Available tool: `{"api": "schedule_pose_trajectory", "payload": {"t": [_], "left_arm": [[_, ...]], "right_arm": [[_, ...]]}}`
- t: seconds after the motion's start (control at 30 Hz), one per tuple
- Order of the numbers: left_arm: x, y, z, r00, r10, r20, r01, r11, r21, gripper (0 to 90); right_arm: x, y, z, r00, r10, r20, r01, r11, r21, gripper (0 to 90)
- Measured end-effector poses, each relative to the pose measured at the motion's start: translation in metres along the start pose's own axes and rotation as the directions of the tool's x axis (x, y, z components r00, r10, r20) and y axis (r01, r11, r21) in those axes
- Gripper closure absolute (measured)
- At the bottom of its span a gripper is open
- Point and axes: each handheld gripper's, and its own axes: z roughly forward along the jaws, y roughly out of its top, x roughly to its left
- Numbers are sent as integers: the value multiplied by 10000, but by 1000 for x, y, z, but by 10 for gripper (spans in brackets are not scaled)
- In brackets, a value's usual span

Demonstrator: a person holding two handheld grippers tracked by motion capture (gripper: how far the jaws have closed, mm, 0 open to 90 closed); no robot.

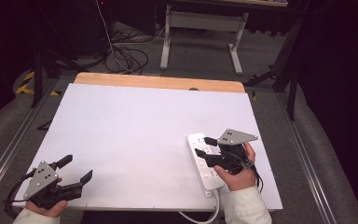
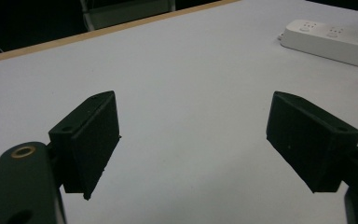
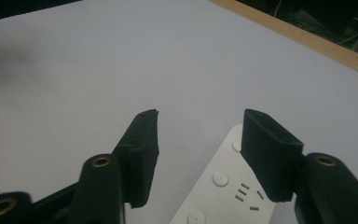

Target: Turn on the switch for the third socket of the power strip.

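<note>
A white power strip [image 1: 203, 161] lies lengthwise on the right part of the white table top, its cord running off the near edge. My right gripper [image 1: 204, 146] hovers over the strip's far half, open, with nothing between its jaws; the right gripper view has the strip [image 3: 226, 186] under the right jaw. My left gripper [image 1: 76, 169] rests at the near left corner, open wide and holding nothing. In the left gripper view the strip [image 2: 333, 39] lies far off at the upper right.
The white sheet [image 1: 135, 135] covers the table, with a bare wooden strip [image 1: 158, 82] along the far edge. Beyond the table stand a white desk frame [image 1: 200, 28] and loose cables [image 1: 126, 53] on the grey floor.
</note>
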Motion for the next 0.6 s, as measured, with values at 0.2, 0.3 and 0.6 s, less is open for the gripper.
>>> {"api": "schedule_pose_trajectory", "payload": {"t": [0.2, 0.3, 0.6], "left_arm": [[0, 0, 1, 10000, 24, -36, -24, 10000, 60, 174], [0, 0, 0, 10000, 36, -46, -36, 10000, 33, 174], [0, 0, 2, 10000, 23, -20, -23, 10000, 88, 175]], "right_arm": [[-4, 0, 1, 9968, 795, 25, -796, 9968, 110, 618], [-5, 0, 2, 9954, 925, 249, -931, 9954, 216, 688], [-3, 0, 15, 9941, 42, 1081, -128, 9968, 788, 840]]}}
